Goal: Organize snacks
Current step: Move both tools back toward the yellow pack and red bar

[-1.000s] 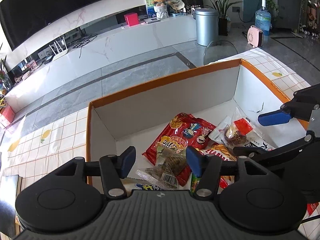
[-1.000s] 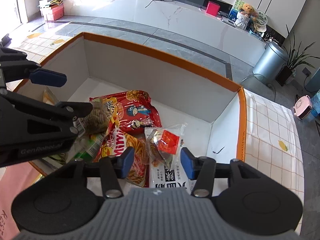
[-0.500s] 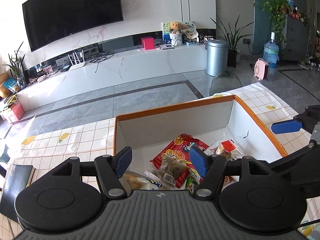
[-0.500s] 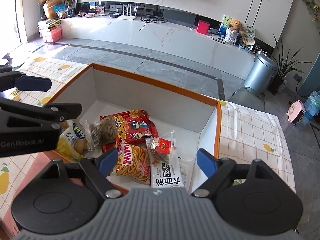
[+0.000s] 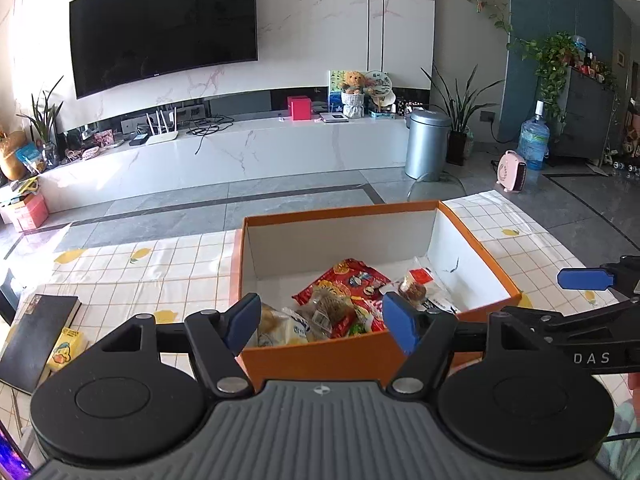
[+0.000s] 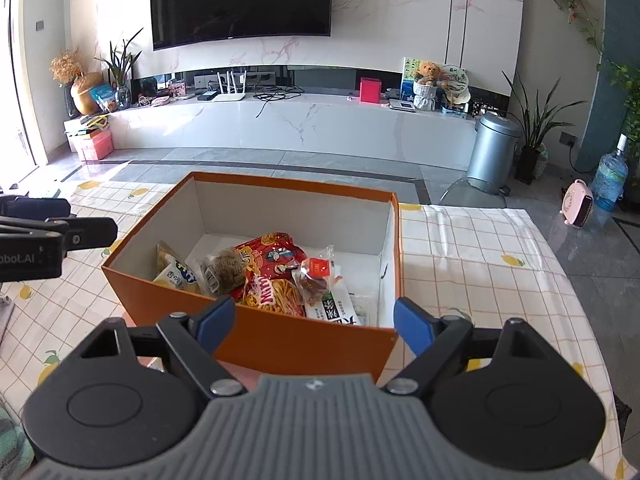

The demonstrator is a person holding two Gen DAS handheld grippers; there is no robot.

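Above the worktop, we have pulled our left gripper and right gripper back from the orange box; both jaws gape empty, so the snack packets look stowed.

The box's near wall hides the lower parts of the snacks along it, and their print is too small to read. The left gripper's body covers the desk's near edge. The book runs behind that body at the desk's left edge.
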